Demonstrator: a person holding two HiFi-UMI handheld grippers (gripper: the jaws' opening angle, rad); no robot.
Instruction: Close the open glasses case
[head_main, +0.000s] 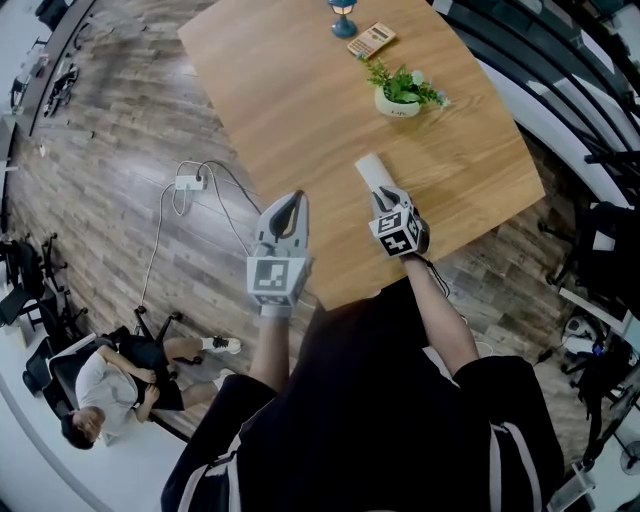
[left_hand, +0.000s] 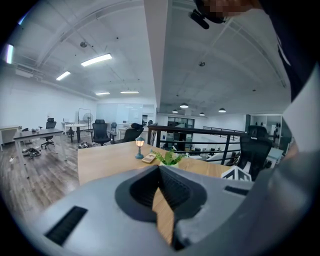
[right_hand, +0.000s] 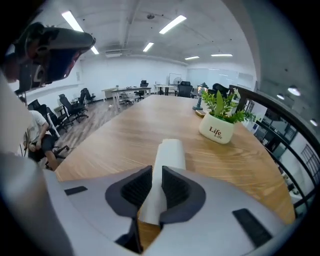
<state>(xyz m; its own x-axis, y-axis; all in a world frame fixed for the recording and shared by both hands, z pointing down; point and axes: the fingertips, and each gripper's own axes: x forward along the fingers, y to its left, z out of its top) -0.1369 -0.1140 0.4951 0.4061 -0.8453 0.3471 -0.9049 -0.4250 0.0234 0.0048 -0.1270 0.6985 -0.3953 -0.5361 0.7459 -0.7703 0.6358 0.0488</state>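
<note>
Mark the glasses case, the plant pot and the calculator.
white glasses case (right_hand: 168, 155), right gripper view, its top surface.
plant pot (right_hand: 216, 131), right gripper view, its front wall.
calculator (head_main: 371, 40), head view, its middle.

The glasses case (head_main: 372, 172) lay on the table (head_main: 290, 110) near its front edge, potted plant (head_main: 400, 92) behind it, calculator (head_main: 371, 40) and lamp (head_main: 343, 18) farther back.

white case (head_main: 372, 172), seemingly plain; wood-grain table (head_main: 300, 100)
</note>
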